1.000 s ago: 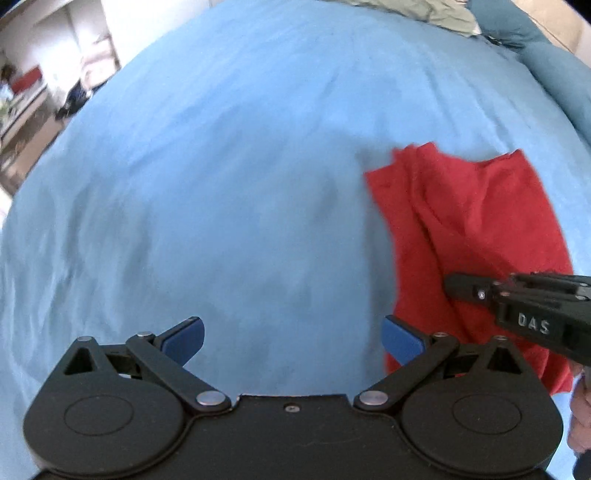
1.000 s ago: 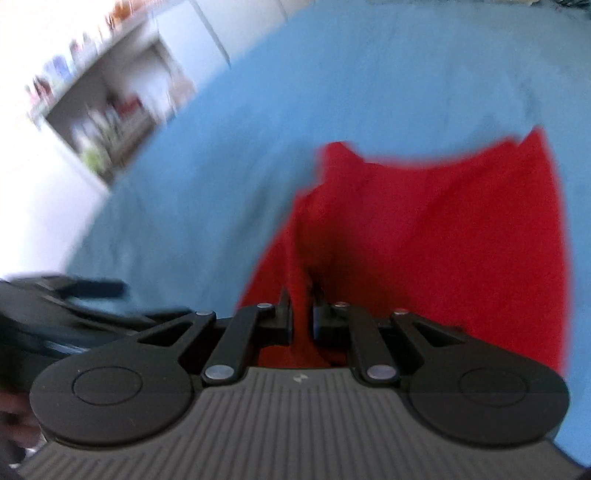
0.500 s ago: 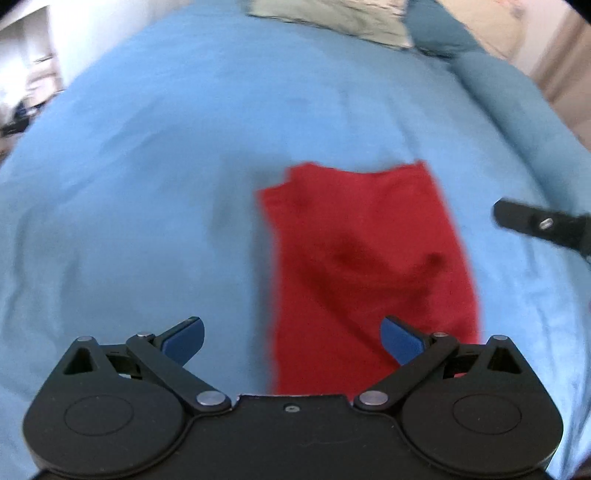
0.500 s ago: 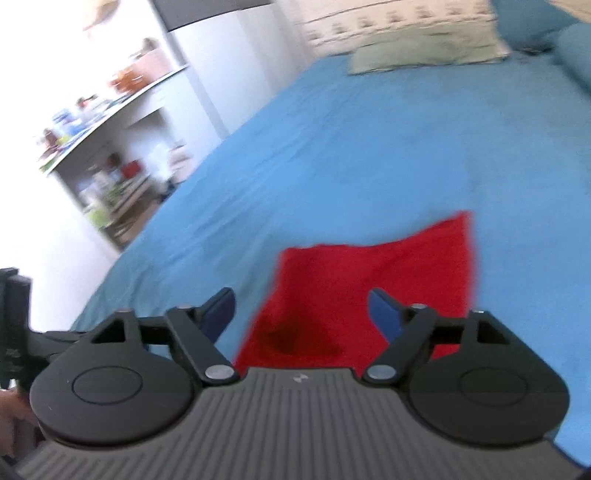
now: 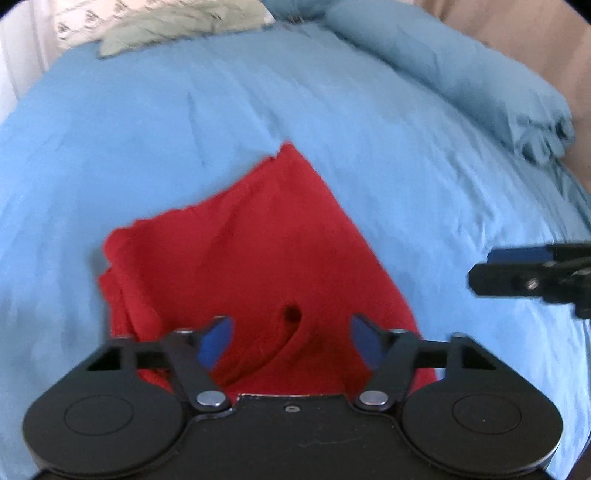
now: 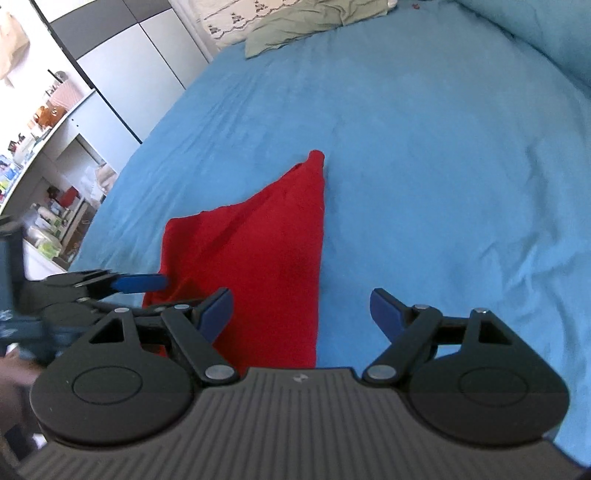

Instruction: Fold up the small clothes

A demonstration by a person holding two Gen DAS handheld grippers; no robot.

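A small red garment [image 5: 243, 251] lies folded on the blue bedspread [image 5: 369, 129], with a bunched edge at its left and a small pucker near its near edge. My left gripper [image 5: 291, 339] is open and hovers just above the garment's near edge. My right gripper [image 6: 301, 314] is open and empty above the garment's [image 6: 258, 251] right edge. The right gripper's tips [image 5: 517, 273] show at the right of the left wrist view. The left gripper's fingers [image 6: 136, 284] reach the garment's left side in the right wrist view.
A grey-green pillow [image 6: 306, 22] lies at the head of the bed and a blue bolster [image 5: 461, 70] along its right side. White wardrobes [image 6: 122, 81] and cluttered shelves [image 6: 40, 140] stand left of the bed.
My right gripper has opened, let go of the red garment and drawn back to its right side. My left gripper has swung over the garment, which now lies flat.
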